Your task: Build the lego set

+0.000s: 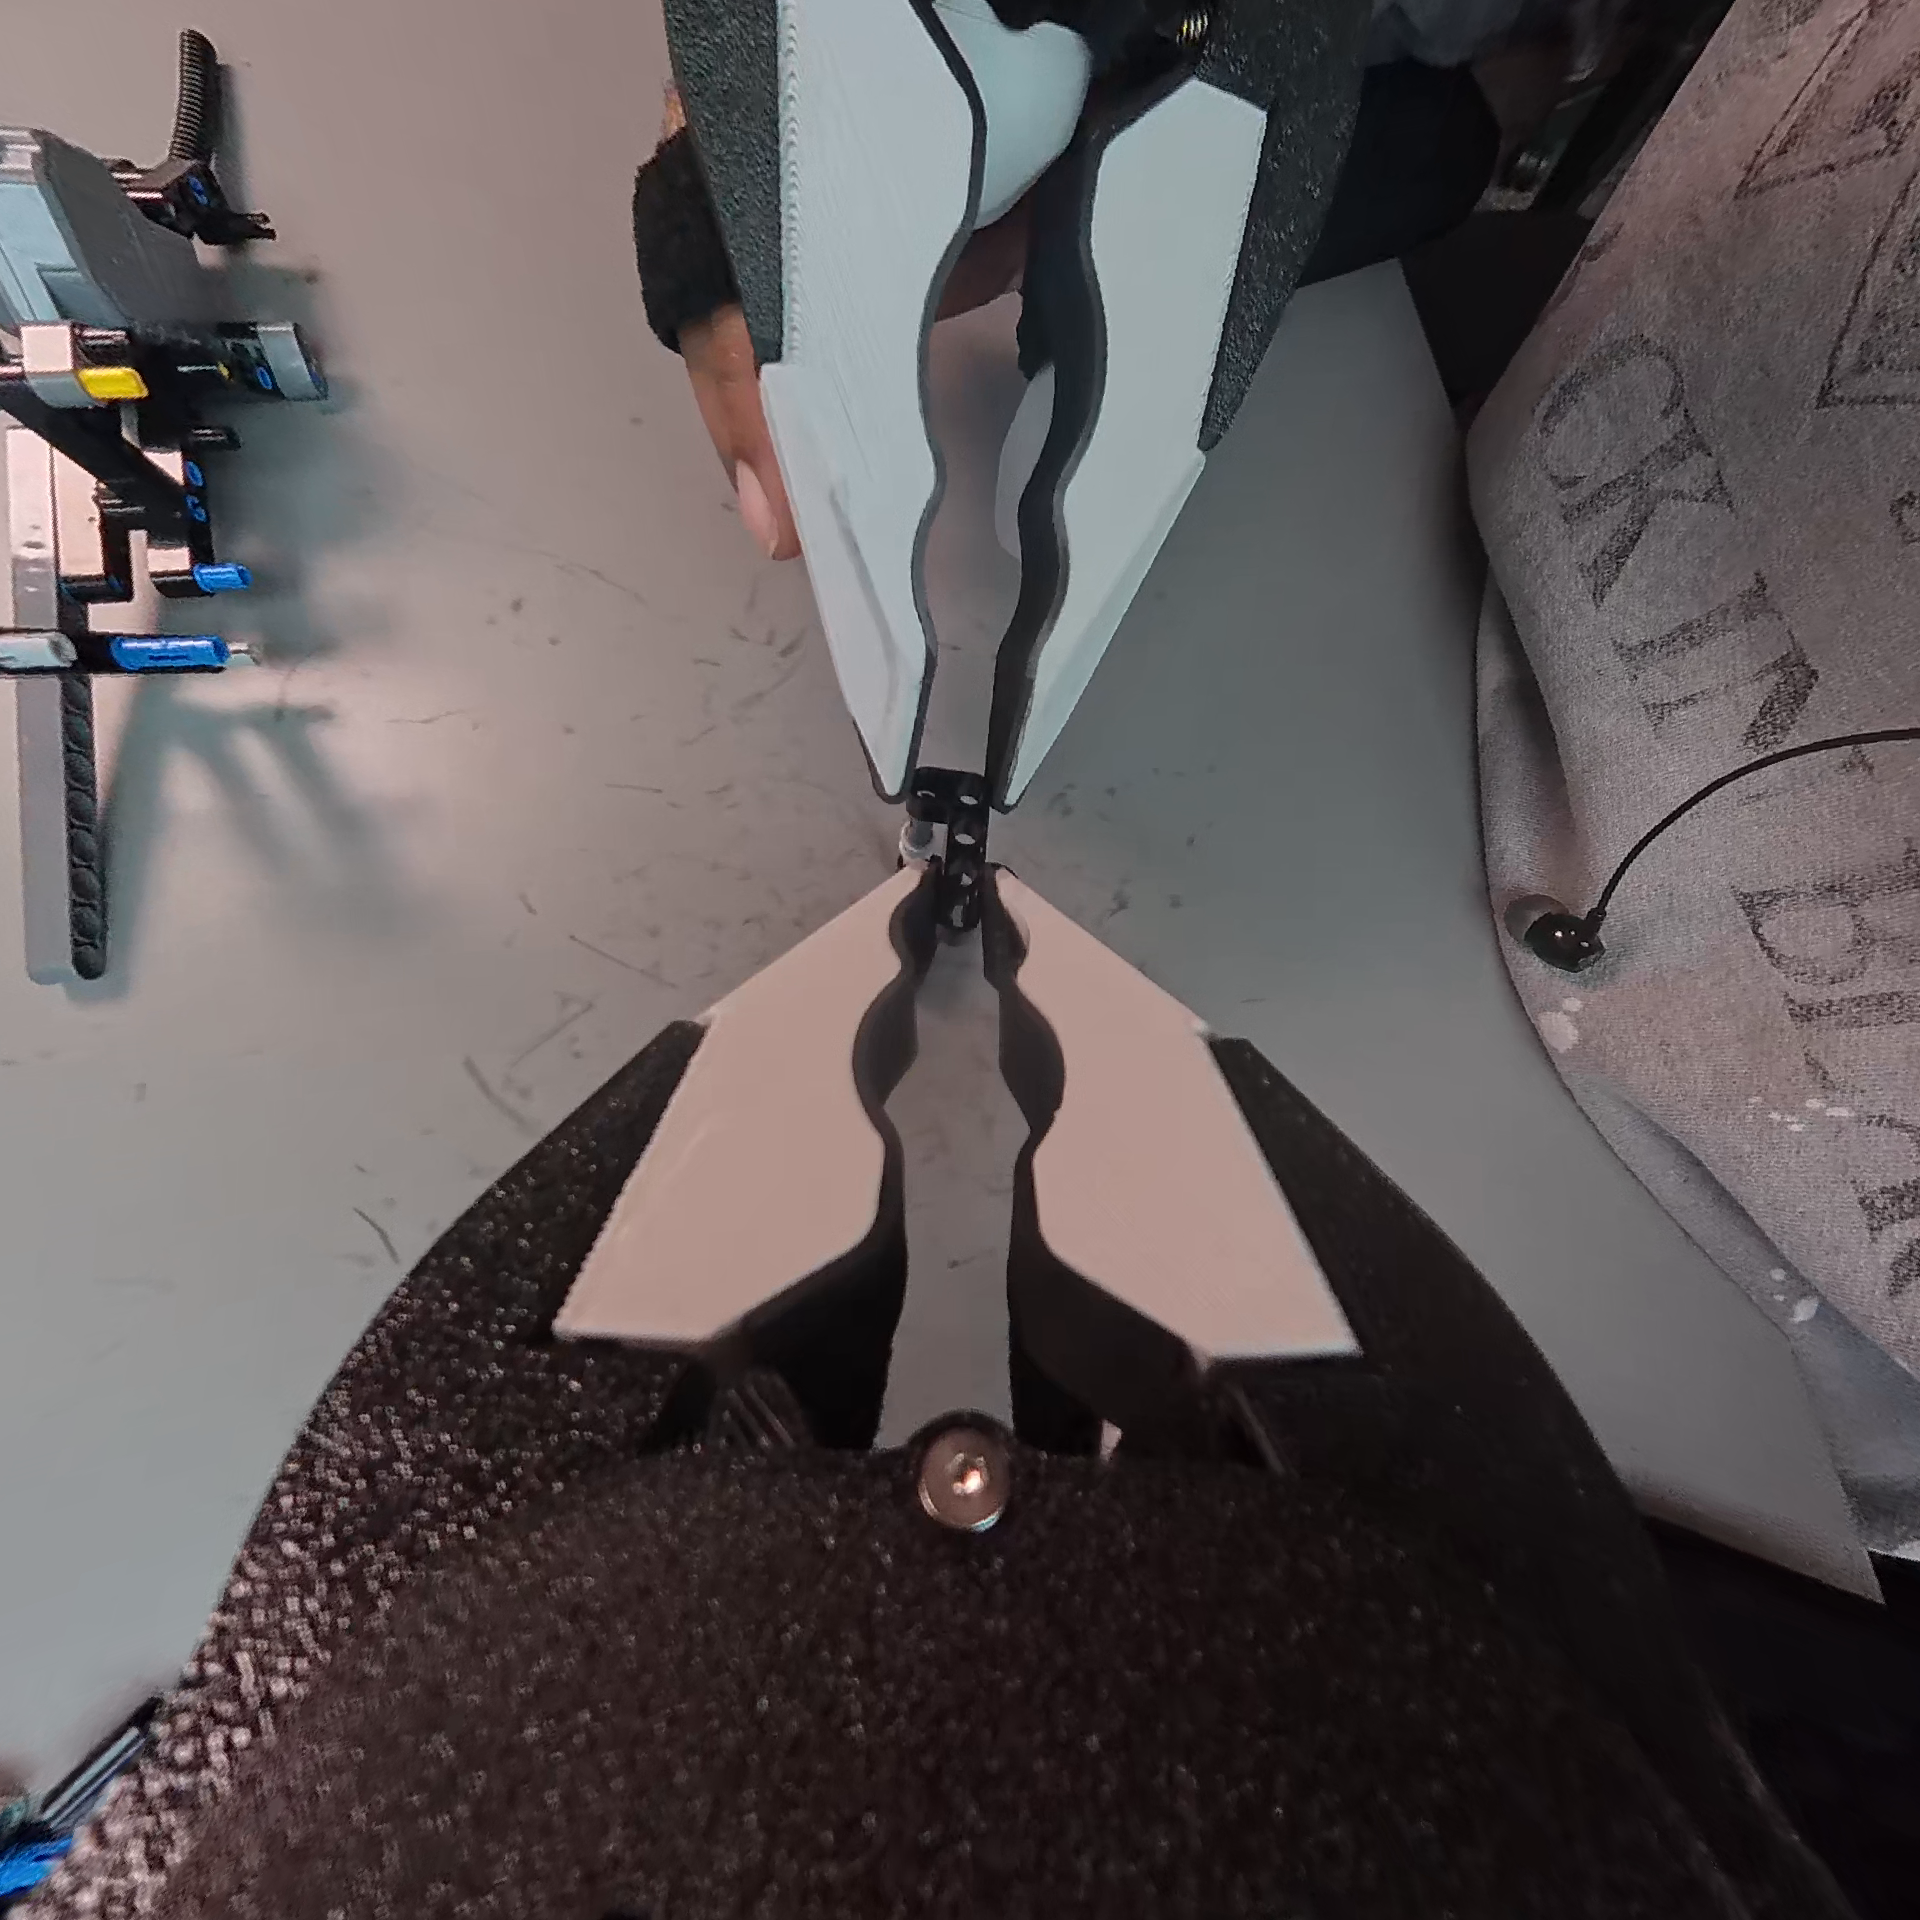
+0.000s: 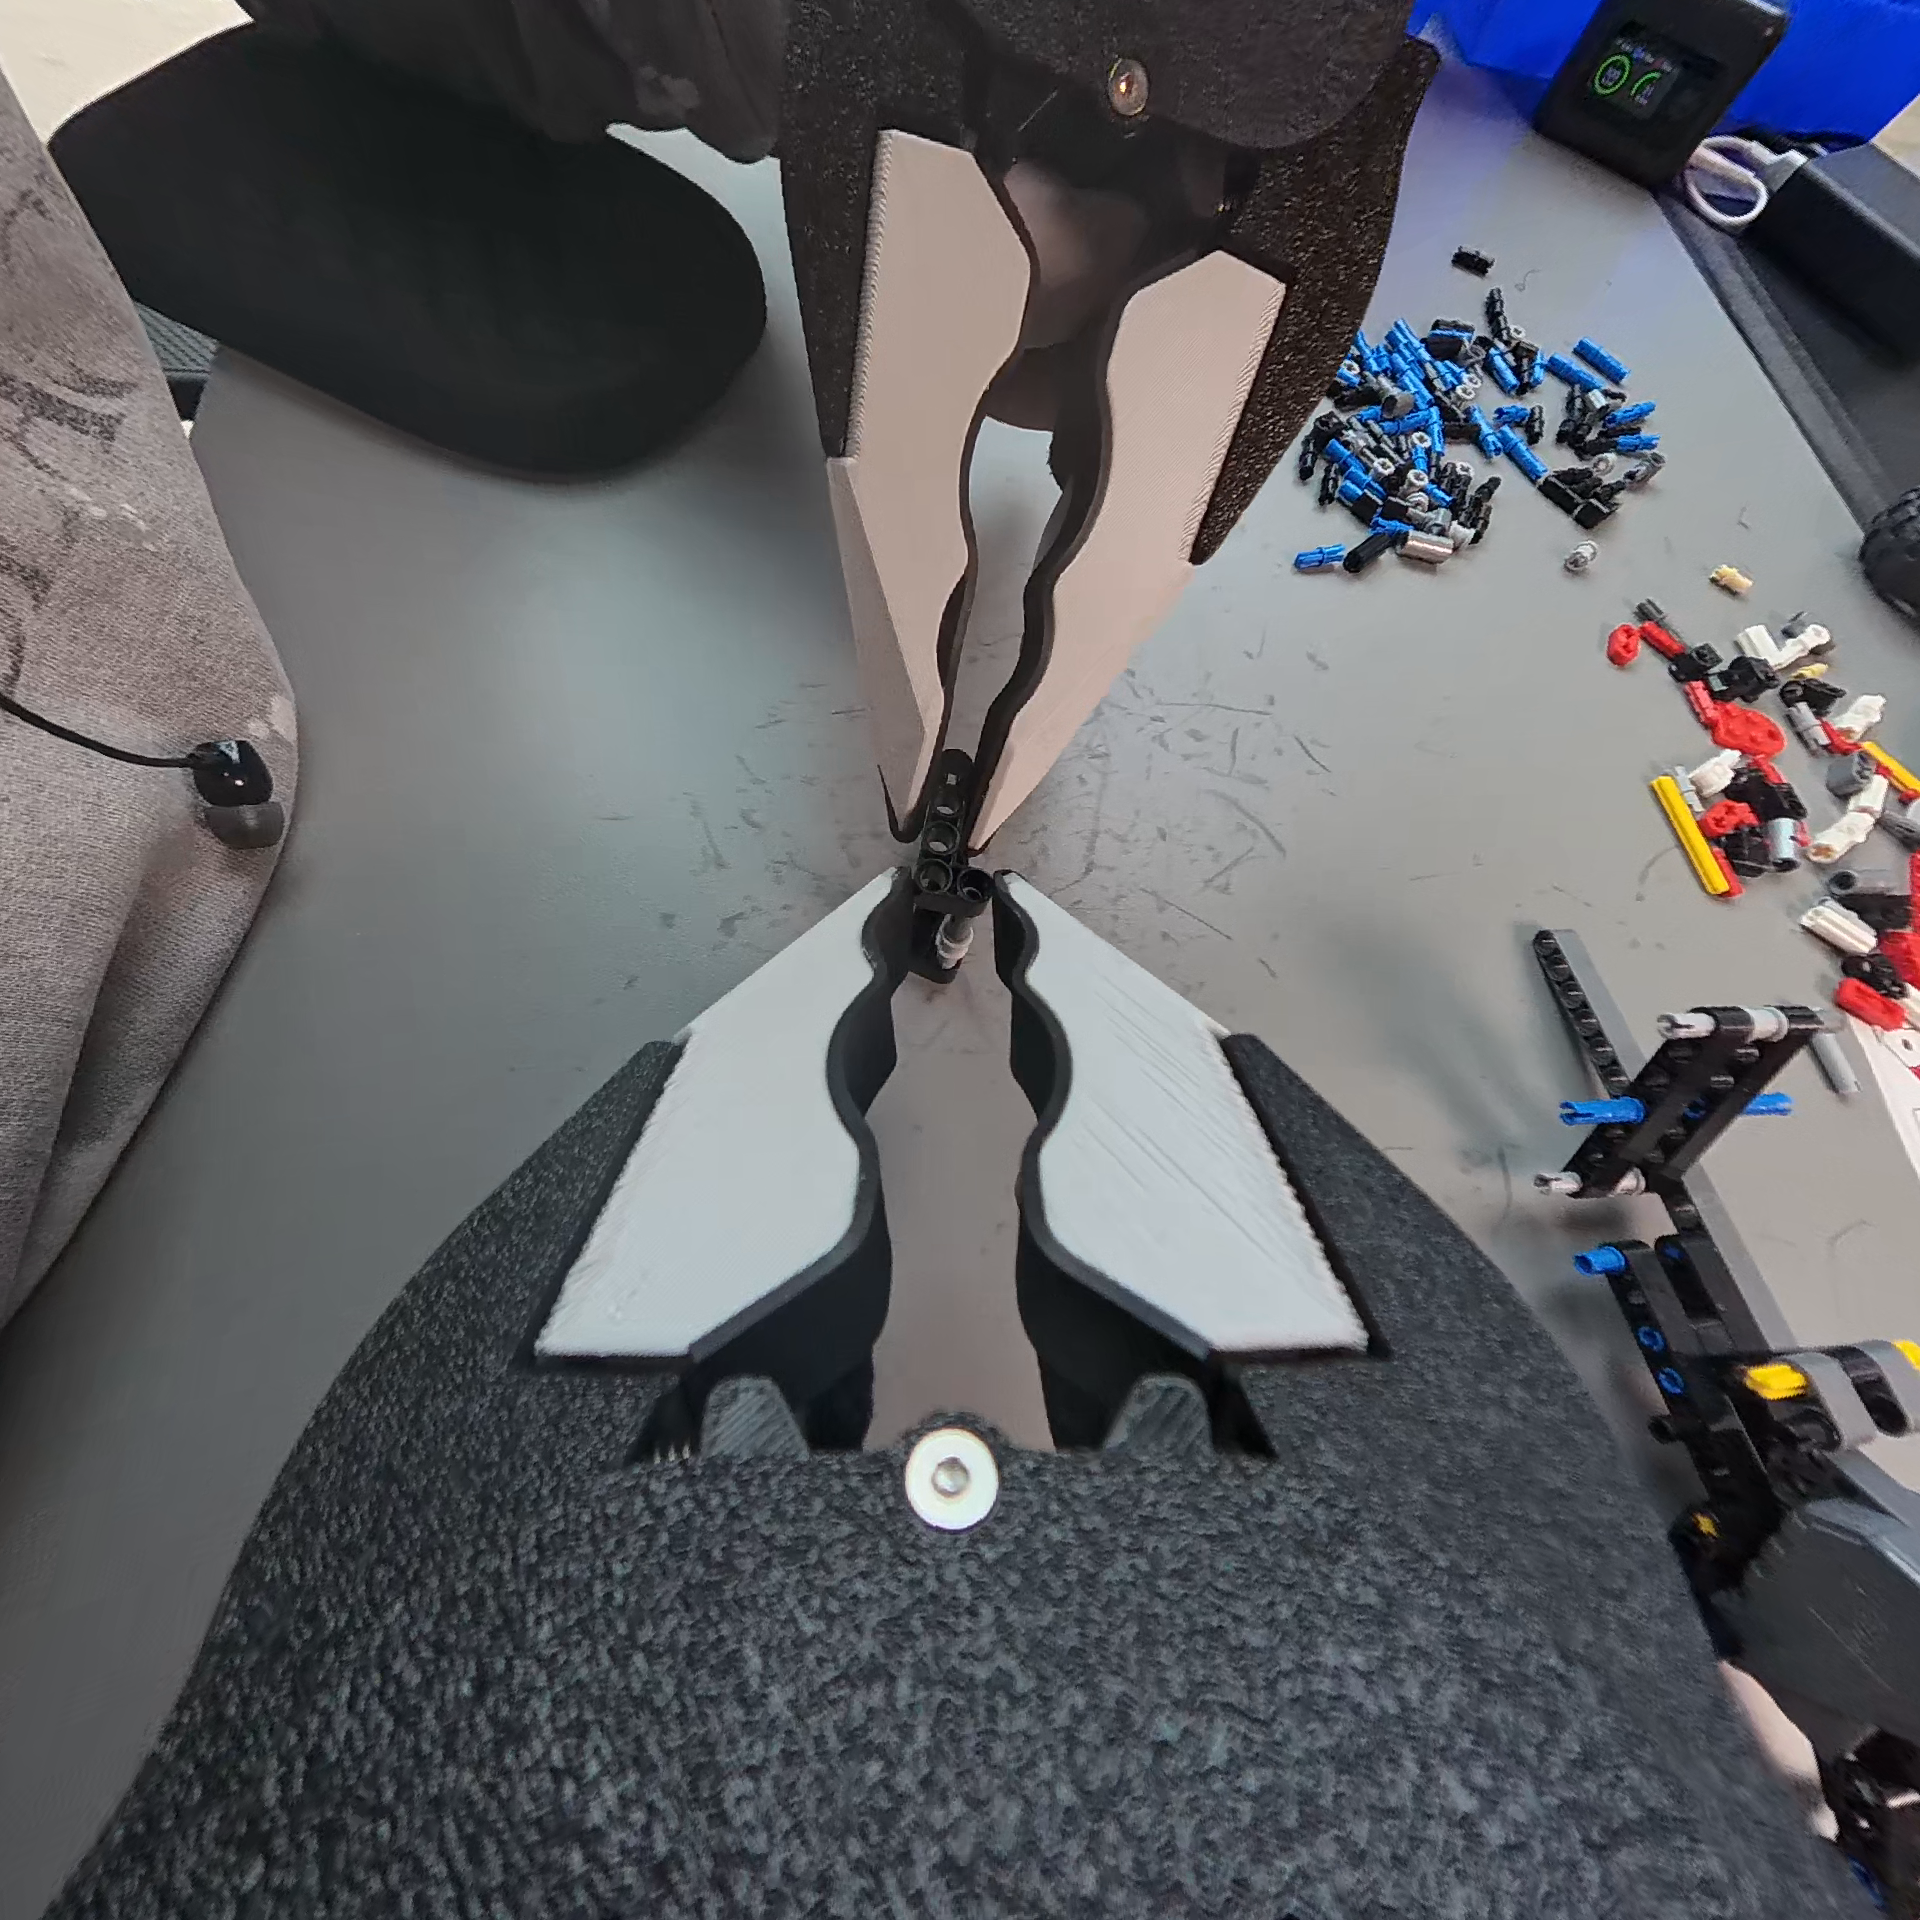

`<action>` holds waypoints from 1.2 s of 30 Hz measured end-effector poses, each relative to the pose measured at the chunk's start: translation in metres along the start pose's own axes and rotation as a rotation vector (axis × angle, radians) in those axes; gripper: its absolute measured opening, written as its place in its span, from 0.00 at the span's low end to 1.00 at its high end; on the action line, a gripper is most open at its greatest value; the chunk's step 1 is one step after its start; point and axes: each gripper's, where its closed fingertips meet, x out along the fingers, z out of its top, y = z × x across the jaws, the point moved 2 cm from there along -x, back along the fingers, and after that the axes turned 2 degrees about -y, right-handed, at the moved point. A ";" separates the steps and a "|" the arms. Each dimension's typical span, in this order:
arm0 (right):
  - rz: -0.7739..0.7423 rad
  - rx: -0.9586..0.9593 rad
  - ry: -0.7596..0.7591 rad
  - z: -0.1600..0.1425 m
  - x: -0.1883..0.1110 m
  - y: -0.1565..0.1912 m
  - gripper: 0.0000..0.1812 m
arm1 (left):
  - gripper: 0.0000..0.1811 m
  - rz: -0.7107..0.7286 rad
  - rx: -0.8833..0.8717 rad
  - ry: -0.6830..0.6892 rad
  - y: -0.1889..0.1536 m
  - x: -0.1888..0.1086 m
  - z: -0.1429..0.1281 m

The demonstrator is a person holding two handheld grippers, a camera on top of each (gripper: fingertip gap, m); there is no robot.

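Tip to tip above the scuffed grey desk [image 1: 416, 1039] — left tool [image 1: 961, 883] and right tool [image 2: 943, 894] both clenched on one small black holed beam [image 1: 958, 847]

The partly built model [image 1: 114, 436] is cut off by the left wrist view's left edge, its near parts blurred. In the right wrist view, the loose pins [image 2: 1475, 436] are too small to sort, and the small black beam [image 2: 943, 831] seems partly hidden between fingertips.
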 end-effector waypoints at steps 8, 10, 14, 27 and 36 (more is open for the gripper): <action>-0.010 0.007 0.006 -0.001 0.000 0.000 0.08 | 0.05 -0.024 0.021 0.016 0.001 0.001 0.000; -0.013 0.010 0.005 -0.001 0.000 0.000 0.08 | 0.05 -0.029 0.024 0.019 0.002 0.001 0.000; -0.021 0.020 0.007 0.000 0.001 0.000 0.08 | 0.05 -0.053 0.029 0.023 0.002 0.001 -0.002; -0.105 0.211 -0.019 -0.001 0.002 0.001 0.08 | 0.05 -0.160 0.077 0.086 0.005 0.000 -0.002; -0.179 0.276 -0.044 -0.002 0.002 -0.001 0.08 | 0.05 -0.201 0.106 0.143 0.011 0.002 -0.003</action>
